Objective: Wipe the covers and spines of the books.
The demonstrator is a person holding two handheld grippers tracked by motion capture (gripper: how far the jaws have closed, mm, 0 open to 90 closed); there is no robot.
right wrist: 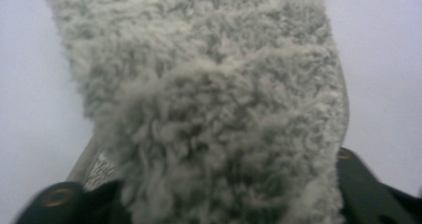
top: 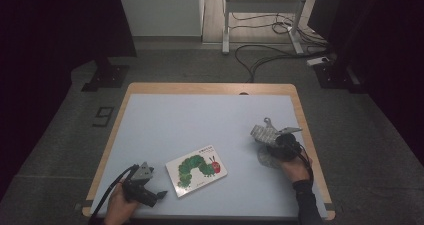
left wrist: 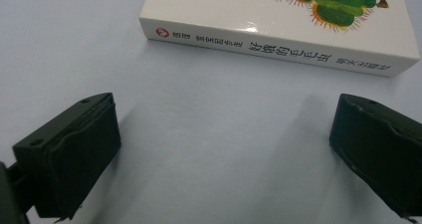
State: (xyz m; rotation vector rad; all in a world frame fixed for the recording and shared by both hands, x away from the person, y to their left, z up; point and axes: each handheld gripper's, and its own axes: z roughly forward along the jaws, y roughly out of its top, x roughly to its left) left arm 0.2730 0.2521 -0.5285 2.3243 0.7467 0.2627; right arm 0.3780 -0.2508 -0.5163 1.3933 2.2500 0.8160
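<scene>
The fluffy grey slipper [right wrist: 209, 109] sits near the right edge of the surface [top: 200, 115], roughly halfway along that edge, and my right claw [top: 280, 145] has it: the jaws have come in on either side of the woolly upper and the pile bulges up between them, so I judge the pinch to be on the fleece and the edge of the sole rather than on anything firm. To do this step well I would keep the squeeze steady, lift slowly and straight up, and watch whether the soft body sags or slides out, since plush gives under pressure; if it starts to slip I would set it back down and take a deeper bite nearer the sole. The picture book [top: 197, 169] with the green caterpillar on its cover lies flat near the front edge, well apart from the slipper, so it should not be in the way of a lift. My left claw [top: 159, 195] rests by the front left corner, jaws wide and holding nothing, its tips just beside the book's spine.
</scene>
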